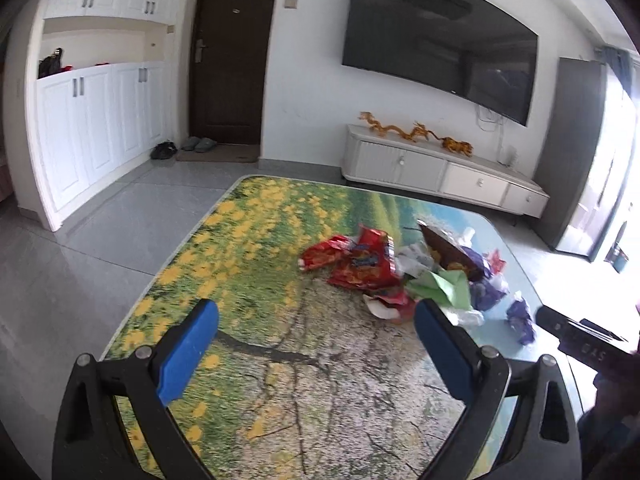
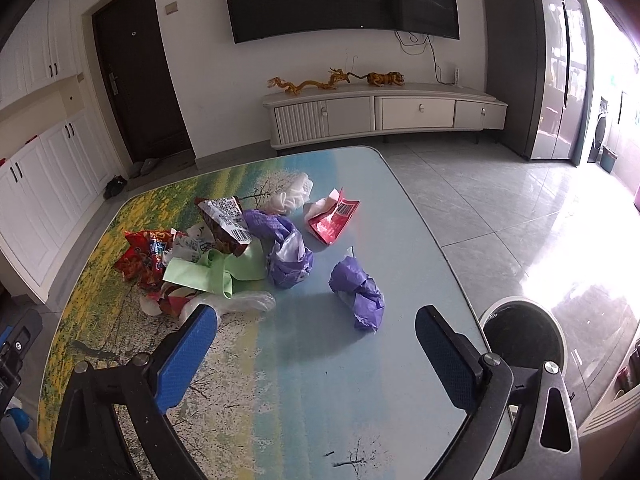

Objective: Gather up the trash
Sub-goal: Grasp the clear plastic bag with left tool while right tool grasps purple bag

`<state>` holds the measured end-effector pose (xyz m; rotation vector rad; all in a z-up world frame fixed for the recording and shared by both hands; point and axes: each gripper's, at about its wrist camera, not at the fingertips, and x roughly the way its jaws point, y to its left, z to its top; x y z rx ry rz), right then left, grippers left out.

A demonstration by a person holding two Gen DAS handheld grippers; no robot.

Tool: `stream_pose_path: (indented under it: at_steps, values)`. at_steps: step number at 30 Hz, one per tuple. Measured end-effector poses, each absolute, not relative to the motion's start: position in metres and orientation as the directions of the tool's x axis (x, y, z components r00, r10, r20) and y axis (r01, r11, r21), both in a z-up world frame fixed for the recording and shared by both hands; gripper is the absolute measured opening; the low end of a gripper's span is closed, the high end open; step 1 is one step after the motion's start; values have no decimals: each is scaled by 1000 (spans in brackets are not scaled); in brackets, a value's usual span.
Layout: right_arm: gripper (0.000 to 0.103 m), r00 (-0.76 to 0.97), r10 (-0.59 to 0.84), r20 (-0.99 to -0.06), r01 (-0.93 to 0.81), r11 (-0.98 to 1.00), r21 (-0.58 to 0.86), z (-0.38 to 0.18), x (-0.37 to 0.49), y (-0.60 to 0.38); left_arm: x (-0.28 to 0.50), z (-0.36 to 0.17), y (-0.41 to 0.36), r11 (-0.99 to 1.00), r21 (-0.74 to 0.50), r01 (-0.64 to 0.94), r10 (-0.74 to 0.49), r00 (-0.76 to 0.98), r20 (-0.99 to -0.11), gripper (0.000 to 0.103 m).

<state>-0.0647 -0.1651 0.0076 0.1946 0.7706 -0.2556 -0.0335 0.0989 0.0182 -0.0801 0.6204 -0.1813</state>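
Both tools, left tool (image 1: 316, 320) and right tool (image 2: 316, 326), hover released above the worktop (image 2: 320, 380). Beyond them lies the trash heap (image 2: 212, 252); a crumpled purple wrapper (image 2: 358, 294) lies apart beside it, long axis pointing toward the bin (image 2: 520, 332).

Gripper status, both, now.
Left gripper: open, holding nothing.
Right gripper: open, holding nothing.

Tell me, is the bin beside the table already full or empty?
Cannot tell for certain. In the right wrist view the bin shows only a dark inside with no trash seen, and the wrappers lie on the table.
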Motion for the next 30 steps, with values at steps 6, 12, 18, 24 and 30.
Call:
stream_pose_path:
  at_steps: [6,12,18,24,30]
  values:
    - [86,639,-140,-756,336,935,111,-20,-52,-193,-19,-2,46,915,-162,370,-386,683,-620,90]
    - [79,614,-128,-779,368,919,140,-35,-46,-219,3,-20,15,867,-198,458,-461,583,-670,80]
    - [73,607,-112,-787,362,920,148,-41,-38,-231,20,-33,-3,846,-204,493,-479,533,-698,73]
    - [67,615,-88,-784,322,935,147,-43,-29,-229,31,-45,-15,847,-184,498,-458,512,-727,63]
    - [51,620,-86,-780,303,943,136,-45,-23,-229,36,-57,-25,839,-190,510,-459,477,-749,46]
